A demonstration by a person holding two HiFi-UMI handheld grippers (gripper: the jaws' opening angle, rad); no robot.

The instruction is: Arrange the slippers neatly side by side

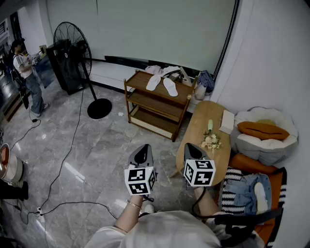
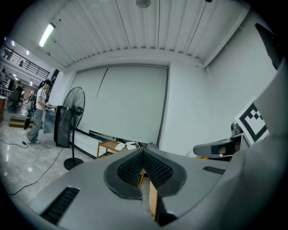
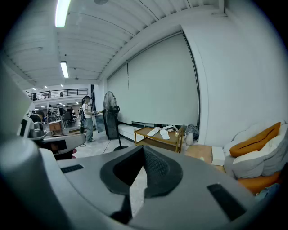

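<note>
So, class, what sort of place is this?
Probably a mock living room inside a larger workspace: a wooden rack holding white slippers, a low oval table, a pedestal fan.

This is a mock living-room corner set up inside a large open work hall, more test lab than home. Ahead of the left claw (image 1: 141, 156) a wooden rack (image 1: 157, 104) carries slippers (image 1: 162, 83). Just ahead of the right claw (image 1: 192, 151) stands an oval coffee table (image 1: 201, 128), with cushions (image 1: 264, 130) to that claw's right. Far to the left of the left claw are a pedestal fan (image 1: 72, 41), loose cables (image 1: 72, 140) on the polished stone floor (image 1: 111, 145) and a standing person (image 1: 26, 72). Overhead run strip lights (image 3: 62, 11) and a mezzanine railing (image 3: 54, 93).
</note>
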